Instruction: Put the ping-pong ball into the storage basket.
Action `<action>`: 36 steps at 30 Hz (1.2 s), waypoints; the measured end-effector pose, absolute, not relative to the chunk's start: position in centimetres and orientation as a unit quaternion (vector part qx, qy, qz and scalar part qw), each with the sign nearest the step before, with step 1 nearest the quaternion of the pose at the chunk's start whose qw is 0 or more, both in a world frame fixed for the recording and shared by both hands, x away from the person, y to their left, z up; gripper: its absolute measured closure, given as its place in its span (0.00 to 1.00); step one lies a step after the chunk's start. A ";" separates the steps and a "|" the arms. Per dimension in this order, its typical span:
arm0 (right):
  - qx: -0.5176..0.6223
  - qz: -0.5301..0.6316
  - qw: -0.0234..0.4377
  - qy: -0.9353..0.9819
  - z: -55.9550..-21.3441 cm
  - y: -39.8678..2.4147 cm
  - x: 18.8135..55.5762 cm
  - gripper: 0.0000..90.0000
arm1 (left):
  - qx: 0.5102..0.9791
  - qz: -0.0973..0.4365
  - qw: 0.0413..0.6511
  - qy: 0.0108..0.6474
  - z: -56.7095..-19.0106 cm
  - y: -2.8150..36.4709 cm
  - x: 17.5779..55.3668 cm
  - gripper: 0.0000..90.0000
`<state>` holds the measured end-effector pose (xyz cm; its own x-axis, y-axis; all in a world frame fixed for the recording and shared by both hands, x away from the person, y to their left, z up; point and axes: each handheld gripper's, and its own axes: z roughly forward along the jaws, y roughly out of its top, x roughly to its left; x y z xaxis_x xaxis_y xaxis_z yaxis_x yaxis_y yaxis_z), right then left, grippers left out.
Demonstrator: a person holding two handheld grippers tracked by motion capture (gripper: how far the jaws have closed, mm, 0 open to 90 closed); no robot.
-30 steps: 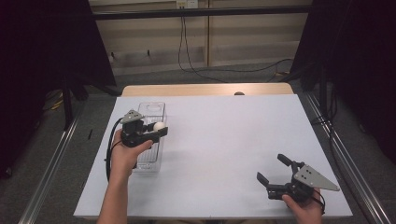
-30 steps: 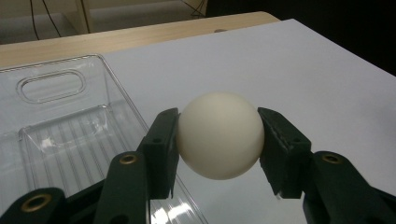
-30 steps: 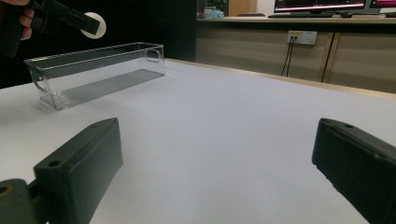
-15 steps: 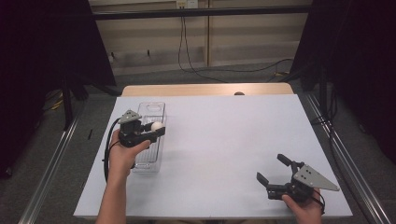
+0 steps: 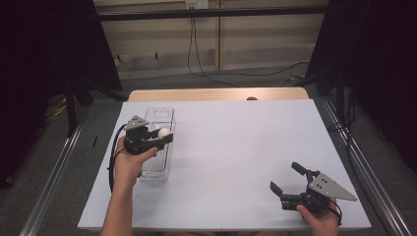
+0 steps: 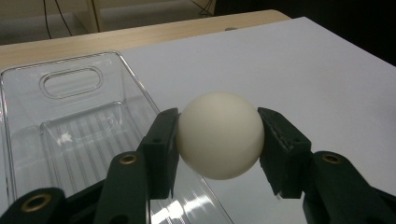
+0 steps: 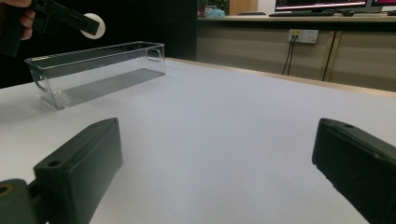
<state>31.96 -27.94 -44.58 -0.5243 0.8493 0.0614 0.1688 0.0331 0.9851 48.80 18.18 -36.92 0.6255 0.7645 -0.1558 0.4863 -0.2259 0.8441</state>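
Left tongs [image 5: 164,136] clamped, raised; right tongs [image 5: 286,177] spread wide, low.

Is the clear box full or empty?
Empty. The clear box shows only its bare ribbed floor. The white ball is not inside; it is held between the jaws of the left gripper, above the box's edge.

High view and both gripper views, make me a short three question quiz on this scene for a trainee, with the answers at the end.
1. True or false: the left gripper holds a white ball between its jaws.
2. Multiple choice: what lies in the clear plastic bin? A) a ball B) nothing visible C) a cable
3. Fill in: the right gripper sits at the table's near right corner with its jaws ____.

Key: 1 true. 2 B; the ball is held above the bin's right rim, not inside. 3 open, with nothing between them.
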 end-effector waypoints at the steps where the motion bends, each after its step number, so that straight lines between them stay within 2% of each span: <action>1: 0.388 0.577 0.296 0.655 -44.6 -28.0 32.0 0.02 | 0.770 0.146 0.471 0.405 -37.0 18.2 48.8 0.57; 36: 0.385 0.577 0.295 0.657 -44.5 -28.0 31.9 0.02 | 0.761 0.168 0.464 0.421 -37.2 19.7 49.1 0.57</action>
